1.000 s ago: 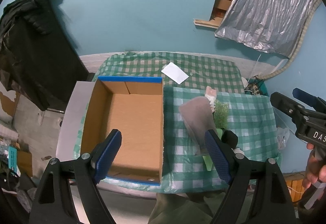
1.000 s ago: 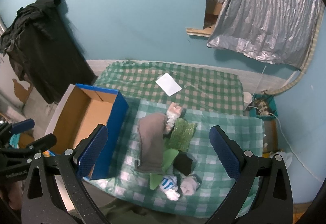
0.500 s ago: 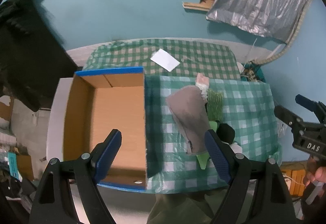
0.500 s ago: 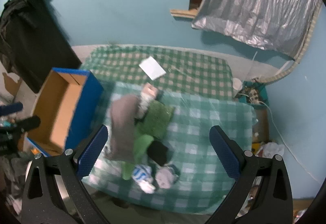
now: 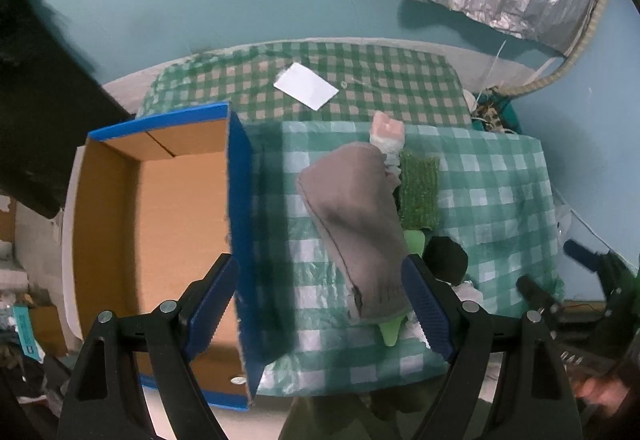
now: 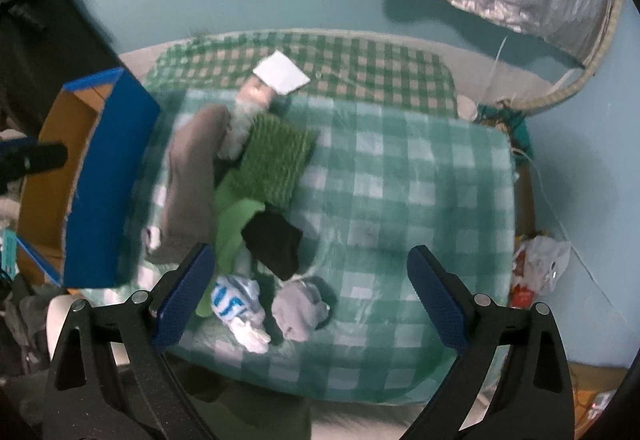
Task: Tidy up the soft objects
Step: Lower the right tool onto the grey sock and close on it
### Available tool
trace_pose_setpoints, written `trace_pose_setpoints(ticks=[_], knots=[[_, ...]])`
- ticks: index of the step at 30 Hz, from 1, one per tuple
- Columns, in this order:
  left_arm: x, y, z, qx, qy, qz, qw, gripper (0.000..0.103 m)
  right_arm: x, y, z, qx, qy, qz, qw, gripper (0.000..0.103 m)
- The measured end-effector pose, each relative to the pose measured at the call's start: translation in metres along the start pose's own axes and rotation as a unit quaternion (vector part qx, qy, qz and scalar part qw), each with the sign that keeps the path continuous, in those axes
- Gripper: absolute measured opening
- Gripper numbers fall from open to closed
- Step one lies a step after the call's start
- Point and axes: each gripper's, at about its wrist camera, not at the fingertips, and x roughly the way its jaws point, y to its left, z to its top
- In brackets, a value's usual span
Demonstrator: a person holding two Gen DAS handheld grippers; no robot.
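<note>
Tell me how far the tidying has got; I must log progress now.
Nothing looks done: the box is bare inside. Nothing is in hand either: the left gripper and right gripper hang open above the table. Left to do is the whole pile: grey cloth, green mat, black cloth, striped sock and grey sock lie on the tablecloth beside the box.

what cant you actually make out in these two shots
- Left wrist: the light green cloth lies mostly under the grey cloth.
- Left wrist: the right tool is motion-blurred.
- Right wrist: the cardboard box floor is hidden by its blue wall.
</note>
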Motion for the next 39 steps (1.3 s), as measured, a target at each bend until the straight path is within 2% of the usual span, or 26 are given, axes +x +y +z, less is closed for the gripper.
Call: trace_pose_setpoints(ticks=[17, 24, 27, 30, 32, 34, 39], knots=[[0.069, -0.035, 0.012, 0.023, 0.052, 0.008, 0.9983, 0.085, 0.091, -0.011, -0.05, 0.004, 0.075, 0.012, 0.997, 0.09], [0.095, -0.041, 0.011, 0.018, 0.073, 0.026, 0.9969, 0.085, 0.115, 0.0, -0.058, -0.023, 0.098, 0.007, 0.995, 0.085], [0.101, -0.042, 0.011, 0.01, 0.078, 0.029, 0.9965, 0.085, 0.12, 0.005, -0.06, -0.031, 0.103, 0.01, 0.994, 0.079], [0.102, -0.045, 0.012, 0.007, 0.08, 0.032, 0.9963, 0.085, 0.118, 0.004, -0.059, -0.033, 0.106, 0.029, 0.993, 0.065], [0.104, -0.048, 0.013, 0.004, 0.082, 0.032, 0.9961, 0.085, 0.121, 0.003, -0.058, -0.037, 0.108, 0.046, 0.992, 0.042], [0.105, -0.05, 0.015, 0.001, 0.084, 0.034, 0.9959, 0.085, 0.122, 0.007, -0.058, -0.038, 0.111, 0.069, 0.991, 0.03], [0.11, -0.06, 0.018, 0.002, 0.089, 0.035, 0.9954, 0.085, 0.111, 0.009, -0.057, -0.042, 0.101, 0.076, 0.991, 0.025]])
